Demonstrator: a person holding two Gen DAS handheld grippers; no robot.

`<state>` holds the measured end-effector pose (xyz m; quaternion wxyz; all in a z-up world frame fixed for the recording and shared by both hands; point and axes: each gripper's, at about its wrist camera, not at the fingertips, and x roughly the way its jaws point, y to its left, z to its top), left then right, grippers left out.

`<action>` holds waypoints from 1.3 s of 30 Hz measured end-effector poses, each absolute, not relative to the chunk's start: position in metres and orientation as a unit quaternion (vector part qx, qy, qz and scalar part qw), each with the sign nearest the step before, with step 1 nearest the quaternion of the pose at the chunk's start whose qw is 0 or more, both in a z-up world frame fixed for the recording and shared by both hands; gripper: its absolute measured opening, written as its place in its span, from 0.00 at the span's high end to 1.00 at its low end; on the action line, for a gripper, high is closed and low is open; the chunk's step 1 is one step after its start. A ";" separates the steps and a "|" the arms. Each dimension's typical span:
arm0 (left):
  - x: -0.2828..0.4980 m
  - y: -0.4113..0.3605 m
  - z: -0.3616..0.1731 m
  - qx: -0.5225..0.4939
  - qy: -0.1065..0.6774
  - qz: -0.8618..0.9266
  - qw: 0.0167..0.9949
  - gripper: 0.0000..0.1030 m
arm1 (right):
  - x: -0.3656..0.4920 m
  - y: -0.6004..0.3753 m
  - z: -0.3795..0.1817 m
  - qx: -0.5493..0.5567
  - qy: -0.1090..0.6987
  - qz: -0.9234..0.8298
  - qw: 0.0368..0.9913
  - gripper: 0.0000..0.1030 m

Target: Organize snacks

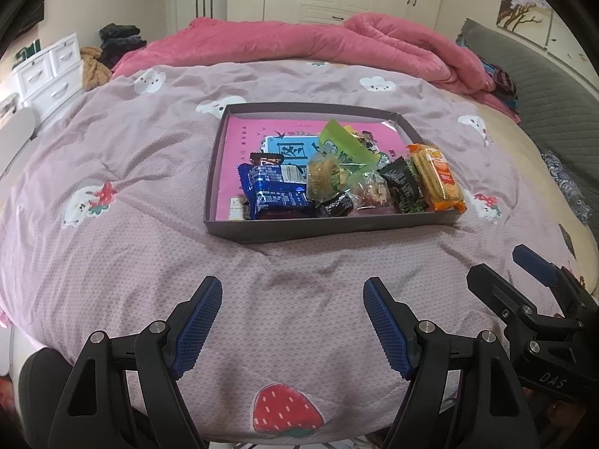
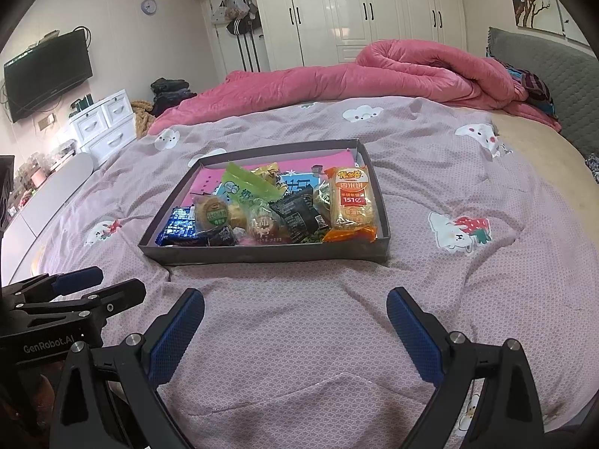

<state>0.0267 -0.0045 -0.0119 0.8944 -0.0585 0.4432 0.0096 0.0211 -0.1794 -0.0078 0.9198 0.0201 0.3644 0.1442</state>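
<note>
A shallow dark box [image 1: 262,230] [image 2: 176,252] with a pink lining lies on the bed. Several wrapped snacks are piled along its near side: a blue packet [image 1: 273,191] [image 2: 179,226], a round cake in clear wrap [image 1: 322,176] [image 2: 211,211], a green bag [image 1: 342,142] [image 2: 249,185], a black packet [image 1: 402,183] [image 2: 299,211] and an orange rice-cracker pack [image 1: 436,176] [image 2: 352,202]. My left gripper [image 1: 292,292] [image 2: 101,280] hangs open over the bedspread, short of the box, with nothing between its fingers. My right gripper [image 2: 295,303] [image 1: 505,262] is open and empty beside it.
The bedspread [image 1: 149,224] [image 2: 449,280] is mauve with cloud and strawberry prints. A rolled pink quilt [image 1: 299,41] [image 2: 411,67] lies behind the box. White drawers [image 1: 48,78] [image 2: 105,123] stand at the left, a grey headboard [image 2: 561,86] at the right, wardrobes [image 2: 355,11] at the back.
</note>
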 end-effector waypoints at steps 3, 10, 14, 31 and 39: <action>0.027 -0.005 -0.012 -0.058 0.444 0.010 0.894 0.23 | 0.021 -0.179 -0.008 0.020 0.365 0.143 0.920 0.04; 0.026 -0.005 -0.011 -0.057 0.444 0.009 0.894 0.23 | 0.021 -0.179 -0.008 0.020 0.365 0.143 0.920 0.04; 0.026 -0.005 -0.011 -0.057 0.444 0.009 0.894 0.23 | 0.021 -0.179 -0.008 0.020 0.365 0.142 0.920 0.04; 0.026 -0.004 -0.012 -0.055 0.446 0.015 0.893 0.23 | 0.020 -0.179 -0.008 0.020 0.365 0.143 0.920 0.04; 0.026 -0.003 -0.010 -0.055 0.444 0.016 0.894 0.23 | 0.021 -0.179 -0.008 0.020 0.365 0.143 0.920 0.04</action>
